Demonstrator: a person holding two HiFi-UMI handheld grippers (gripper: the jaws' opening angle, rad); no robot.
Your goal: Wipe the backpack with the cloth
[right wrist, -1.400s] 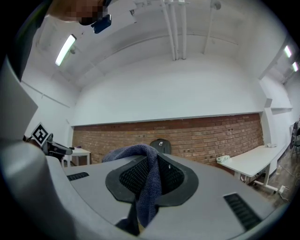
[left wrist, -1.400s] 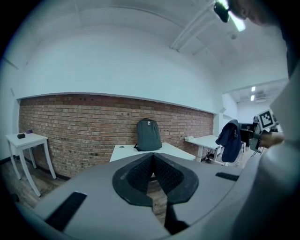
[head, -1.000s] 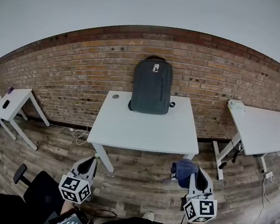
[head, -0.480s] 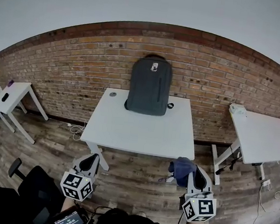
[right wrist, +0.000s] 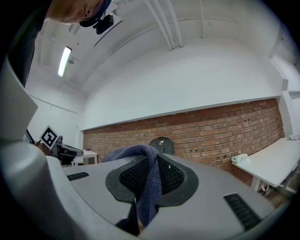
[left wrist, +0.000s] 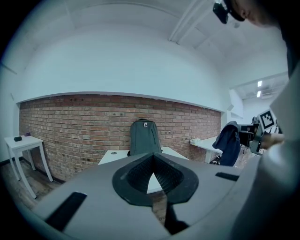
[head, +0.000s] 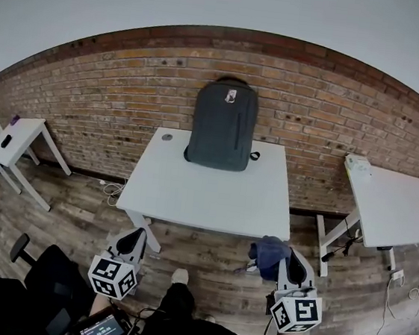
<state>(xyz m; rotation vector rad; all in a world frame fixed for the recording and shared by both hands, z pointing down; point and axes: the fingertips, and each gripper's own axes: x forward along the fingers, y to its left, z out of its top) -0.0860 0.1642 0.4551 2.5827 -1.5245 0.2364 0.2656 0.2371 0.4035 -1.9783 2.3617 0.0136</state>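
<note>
So, nothing is wiped yet, as I judge it. My right tool (head: pixel 289 264) pinches the cloth (head: pixel 269 250), which drapes over its jaws. My left tool (head: pixel 132 243) is pressed together with nothing in it. The backpack (head: pixel 224 125) stands upright well ahead of both tools, at the tabletop's (head: pixel 206 193) far edge against the brick wall. The approach and all the wiping remain.

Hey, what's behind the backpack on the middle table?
A brick wall rises behind the backpack, which stands upright at the table's back edge. The bricks directly behind it are covered, so anything between it and the wall can't be seen.
</note>
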